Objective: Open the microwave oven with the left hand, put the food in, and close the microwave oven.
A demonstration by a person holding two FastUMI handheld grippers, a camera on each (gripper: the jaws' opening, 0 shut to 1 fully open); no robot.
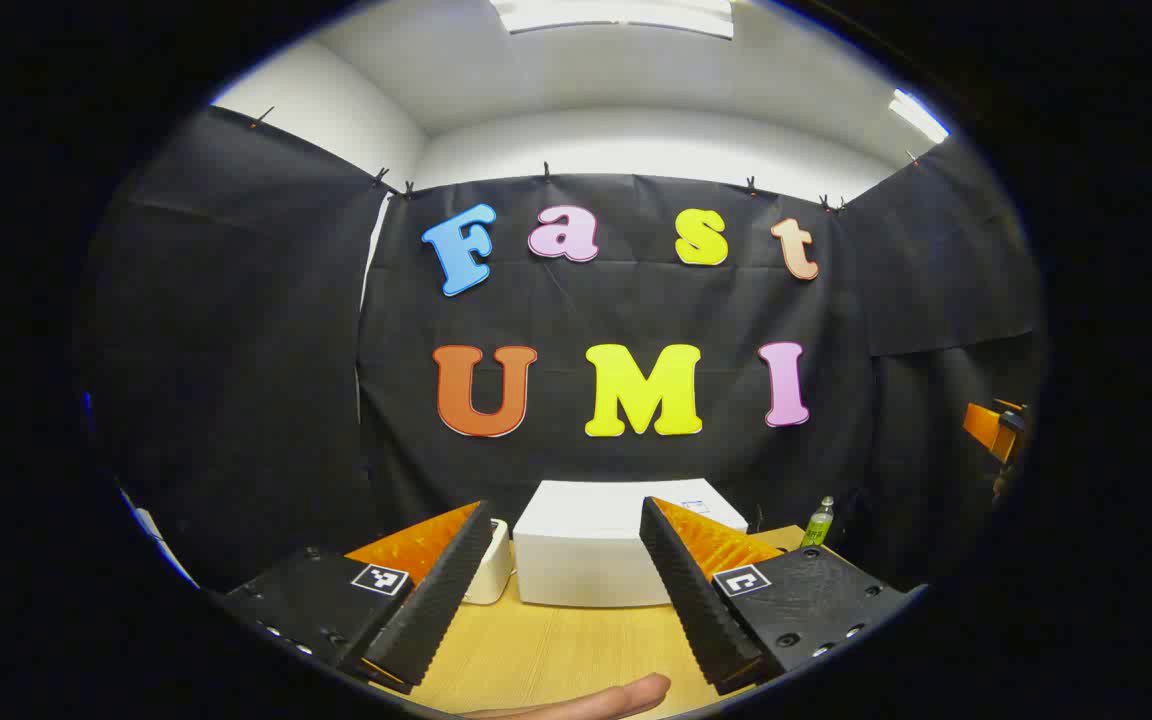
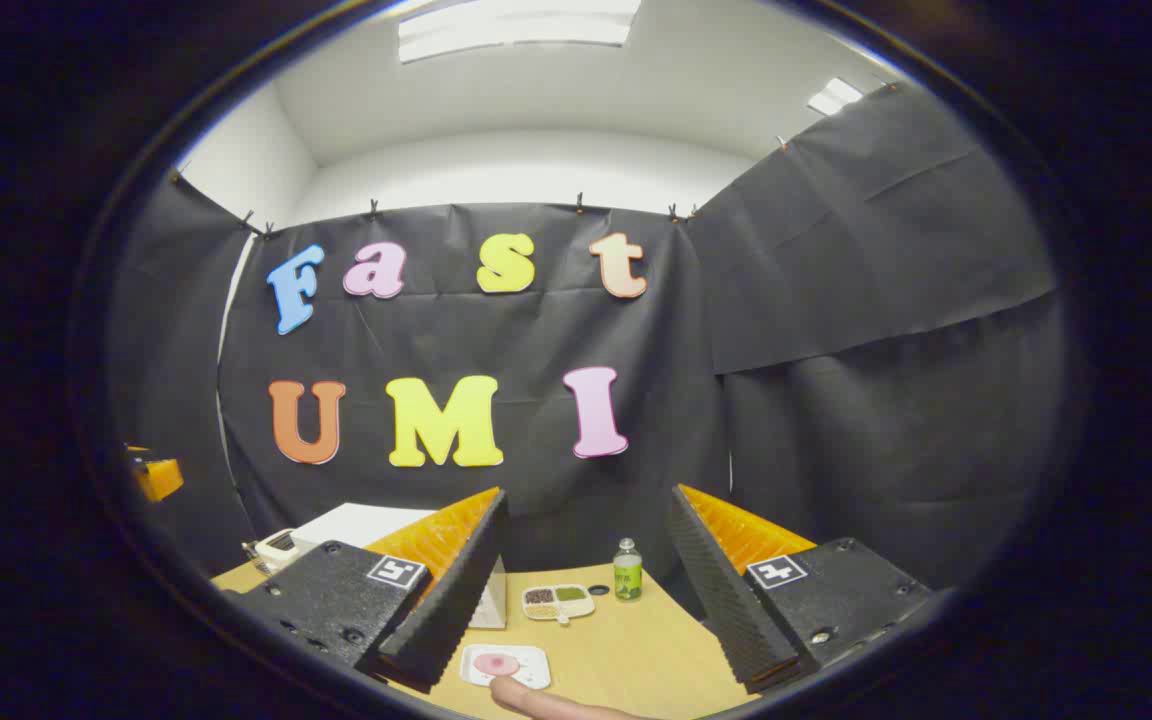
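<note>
Facing microwave across bare table | left gripper wide | right gripper wide above plate

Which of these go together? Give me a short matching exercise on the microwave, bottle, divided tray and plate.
Things:
1. microwave
2. bottle
3. divided tray
4. plate

Descriptions:
A. holds a pink food item
B. white box, closed, on the table
C. green, upright near the back wall
D. compartments with dark and green fillings

Pairs: 1-B, 2-C, 3-D, 4-A
</note>
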